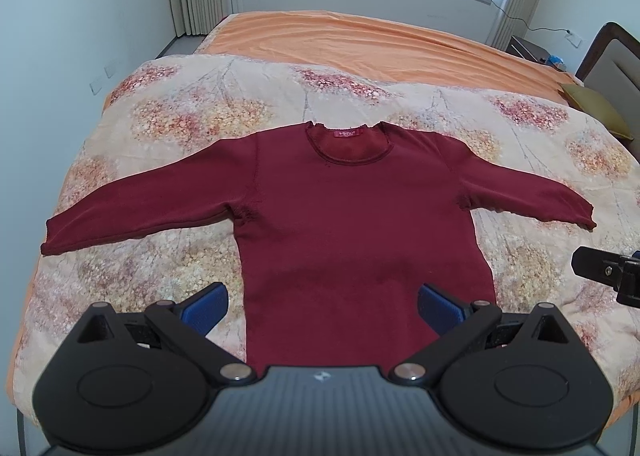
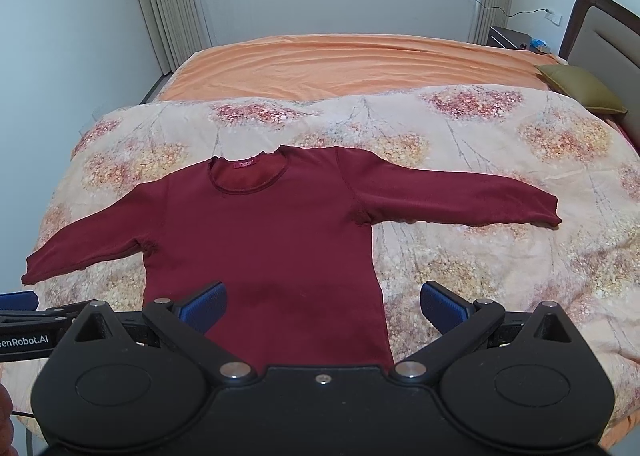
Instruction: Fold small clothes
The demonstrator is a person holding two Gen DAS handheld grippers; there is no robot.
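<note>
A dark red long-sleeved sweater (image 1: 352,216) lies flat and face up on a floral quilt (image 1: 168,112), both sleeves spread out sideways, neck away from me. It also shows in the right wrist view (image 2: 260,240). My left gripper (image 1: 322,308) is open and empty, hovering over the sweater's lower hem. My right gripper (image 2: 322,306) is open and empty, above the hem's right corner. Part of the right gripper shows at the left wrist view's right edge (image 1: 608,272).
The quilt (image 2: 480,264) covers the near half of a bed with an orange sheet (image 2: 352,64). An olive cushion (image 2: 580,90) and a headboard (image 2: 604,40) are at the right. A wall, curtains and a window stand behind the bed.
</note>
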